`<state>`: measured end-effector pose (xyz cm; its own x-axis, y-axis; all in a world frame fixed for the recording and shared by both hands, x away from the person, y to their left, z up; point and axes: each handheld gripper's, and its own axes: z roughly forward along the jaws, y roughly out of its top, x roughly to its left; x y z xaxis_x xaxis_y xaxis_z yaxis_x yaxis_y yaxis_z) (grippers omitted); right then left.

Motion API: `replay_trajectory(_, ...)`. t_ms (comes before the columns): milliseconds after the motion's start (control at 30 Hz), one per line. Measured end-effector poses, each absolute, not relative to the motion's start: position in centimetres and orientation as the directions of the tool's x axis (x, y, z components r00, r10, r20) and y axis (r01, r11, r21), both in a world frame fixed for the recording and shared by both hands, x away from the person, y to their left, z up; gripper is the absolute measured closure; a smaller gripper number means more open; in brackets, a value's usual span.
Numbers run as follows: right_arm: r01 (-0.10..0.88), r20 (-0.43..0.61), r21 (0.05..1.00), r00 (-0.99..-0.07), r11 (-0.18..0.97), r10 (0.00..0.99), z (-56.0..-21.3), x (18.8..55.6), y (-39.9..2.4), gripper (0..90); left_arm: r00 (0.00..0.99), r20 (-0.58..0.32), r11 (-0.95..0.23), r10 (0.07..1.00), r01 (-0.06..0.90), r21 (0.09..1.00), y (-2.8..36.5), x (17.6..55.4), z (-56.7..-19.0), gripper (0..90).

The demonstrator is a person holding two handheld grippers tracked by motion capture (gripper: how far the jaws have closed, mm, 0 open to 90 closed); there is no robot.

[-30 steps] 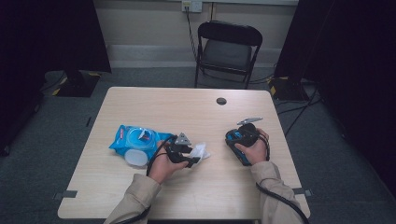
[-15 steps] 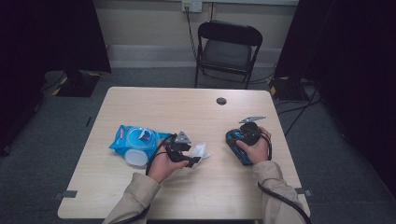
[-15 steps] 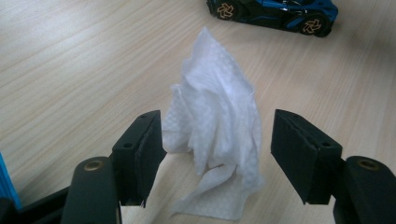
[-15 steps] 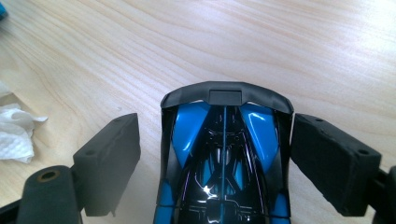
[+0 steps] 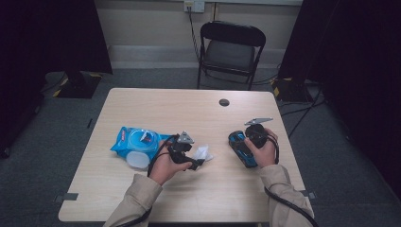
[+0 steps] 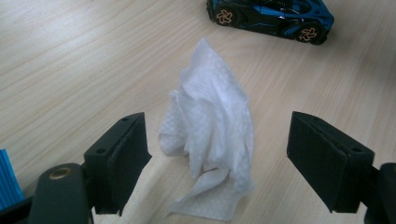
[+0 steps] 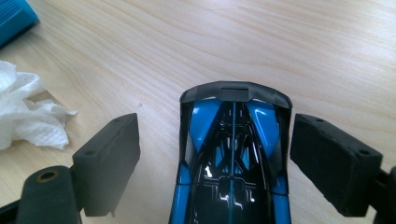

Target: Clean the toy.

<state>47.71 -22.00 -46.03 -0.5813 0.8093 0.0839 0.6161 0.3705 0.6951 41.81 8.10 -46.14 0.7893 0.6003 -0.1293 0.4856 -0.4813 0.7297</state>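
Observation:
A crumpled white wipe (image 6: 210, 135) lies on the wooden table (image 5: 198, 118), between the jaws of my left gripper (image 6: 224, 144). Those jaws have just been opening and their pads stand clear of the wipe on both sides. In the high view the left gripper (image 5: 196, 161) sits left of centre with the wipe (image 5: 203, 152) at its tip. My right gripper (image 7: 222, 151) is open and straddles a blue and black toy car (image 7: 233, 154), with a gap at the left pad. From above, the car (image 5: 241, 149) lies under the right gripper (image 5: 246, 144).
A blue wipes pack (image 5: 135, 142) with its white lid (image 5: 139, 160) flipped open lies left of the left hand. A small black disc (image 5: 224, 102) sits near the table's far edge. A black folding chair (image 5: 231, 47) stands beyond the table.

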Motion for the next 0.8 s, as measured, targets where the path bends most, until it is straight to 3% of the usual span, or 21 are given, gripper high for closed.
replay_trajectory(800, 0.598, 0.087, 0.703, -0.609, 0.385, 0.788, -45.3, 45.7, -22.7, 15.4, 0.804, -0.168, -0.464, 0.571, 0.485, 0.741, 8.2, 41.4, -45.4, 16.3)
